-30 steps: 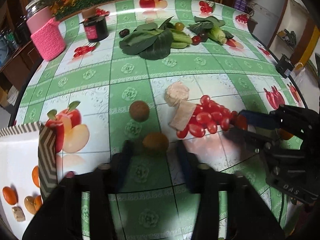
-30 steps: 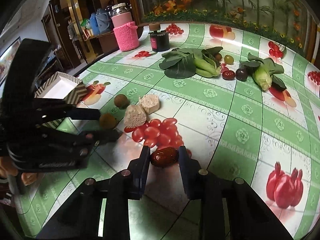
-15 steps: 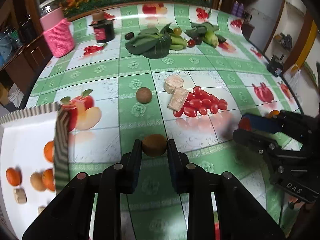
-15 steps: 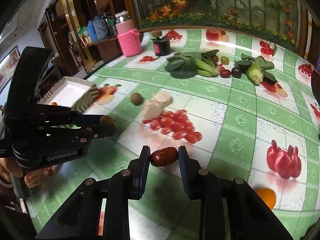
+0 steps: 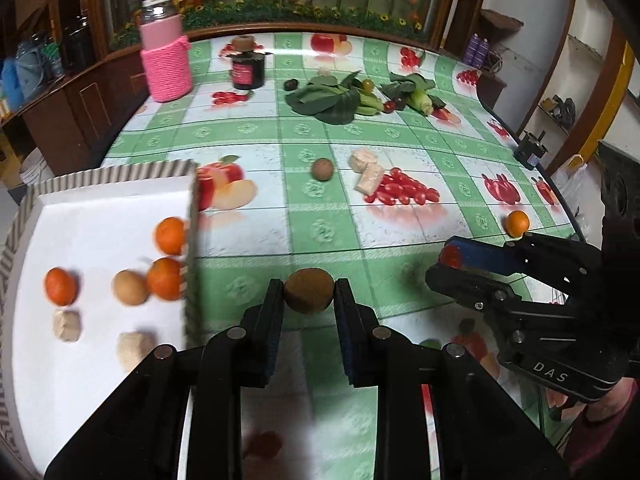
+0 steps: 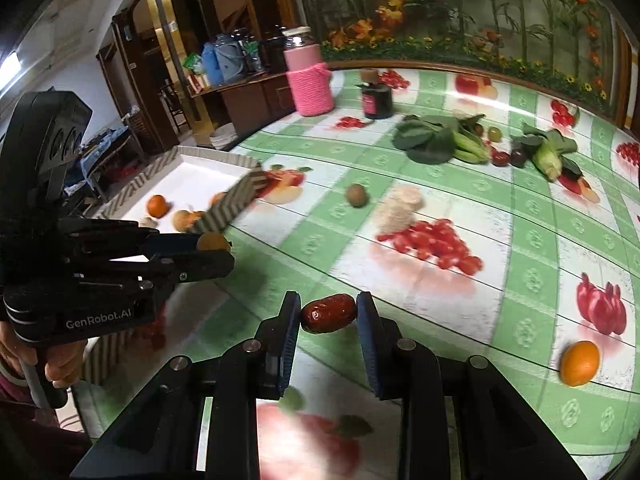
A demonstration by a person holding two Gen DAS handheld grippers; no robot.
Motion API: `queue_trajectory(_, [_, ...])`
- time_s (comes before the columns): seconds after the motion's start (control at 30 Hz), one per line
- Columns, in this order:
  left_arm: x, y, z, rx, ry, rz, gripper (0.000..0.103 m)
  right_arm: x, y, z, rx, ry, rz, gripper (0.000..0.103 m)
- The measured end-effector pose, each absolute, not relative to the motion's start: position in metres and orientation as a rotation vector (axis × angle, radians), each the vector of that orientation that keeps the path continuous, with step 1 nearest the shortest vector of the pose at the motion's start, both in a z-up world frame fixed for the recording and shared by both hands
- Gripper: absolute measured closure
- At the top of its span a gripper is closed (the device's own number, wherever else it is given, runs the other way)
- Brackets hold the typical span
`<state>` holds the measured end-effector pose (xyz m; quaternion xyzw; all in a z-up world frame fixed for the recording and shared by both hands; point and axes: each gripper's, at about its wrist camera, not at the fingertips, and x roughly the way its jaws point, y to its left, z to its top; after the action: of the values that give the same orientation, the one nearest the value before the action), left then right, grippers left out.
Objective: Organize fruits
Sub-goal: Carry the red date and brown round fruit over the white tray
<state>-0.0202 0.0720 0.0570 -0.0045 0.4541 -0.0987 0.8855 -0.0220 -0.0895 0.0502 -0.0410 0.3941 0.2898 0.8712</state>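
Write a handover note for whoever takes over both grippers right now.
Left gripper: shut on a brown kiwi, near the tray.
Right gripper: shut on a red date, above the table.
Done: tray already holds oranges, a brown fruit and beige pieces.
Left: drop both fruits in the tray, then fetch the second kiwi, cherry tomatoes and loose orange.

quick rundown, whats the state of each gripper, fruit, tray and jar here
left gripper: shut on the kiwi, lifted
right gripper: shut on the red date, lifted
tray: open, holding oranges and other fruit
second kiwi: loose on the table
orange: loose near the table edge
pink jar: upright, lidded
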Motion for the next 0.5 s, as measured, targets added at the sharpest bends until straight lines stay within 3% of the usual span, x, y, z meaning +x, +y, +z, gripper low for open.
queue_trajectory(0.5, [-0.050, 0.138, 0.061, -0.009, 0.907, -0.057, 0.080, -0.044, -0.017, 0.064, -0.162, 0.797, 0.720, 0.074])
